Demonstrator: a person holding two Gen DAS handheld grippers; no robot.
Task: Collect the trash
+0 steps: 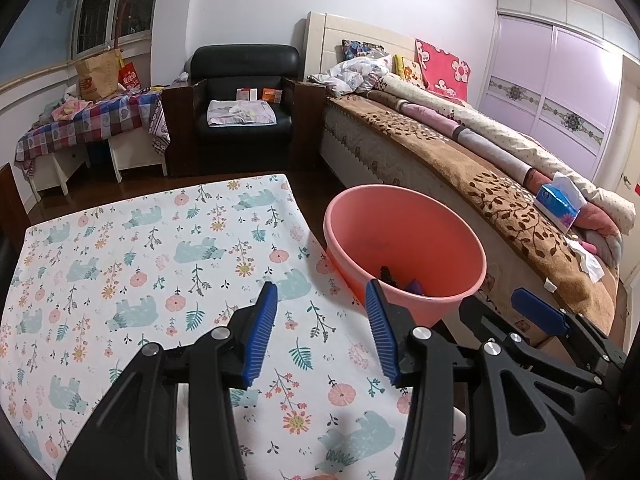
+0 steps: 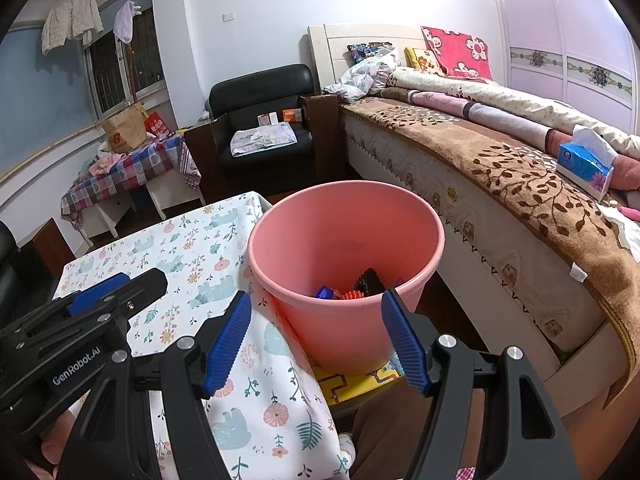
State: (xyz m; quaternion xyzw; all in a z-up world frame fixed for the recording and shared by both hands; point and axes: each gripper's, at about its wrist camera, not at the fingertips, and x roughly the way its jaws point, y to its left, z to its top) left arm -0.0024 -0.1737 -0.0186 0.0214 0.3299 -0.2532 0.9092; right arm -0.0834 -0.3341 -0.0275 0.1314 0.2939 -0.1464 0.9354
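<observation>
A pink plastic bin [image 1: 404, 240] stands on the floor between the table and the bed; it also shows in the right wrist view [image 2: 344, 240]. Inside it lie a few small pieces of trash [image 2: 356, 286], dark, red and blue. My left gripper [image 1: 322, 304] is open and empty above the table's right part, beside the bin. My right gripper [image 2: 316, 312] is open and empty, just in front of the bin's near rim. The right gripper also shows in the left wrist view [image 1: 540, 312], and the left gripper in the right wrist view [image 2: 116, 288].
A table with a floral bear-print cloth [image 1: 152, 264] lies left of the bin. A bed [image 2: 500, 184] with blankets and a blue tissue box [image 2: 584, 164] runs along the right. A black armchair [image 1: 244, 96] and a cluttered checked-cloth table [image 1: 92, 120] stand at the back.
</observation>
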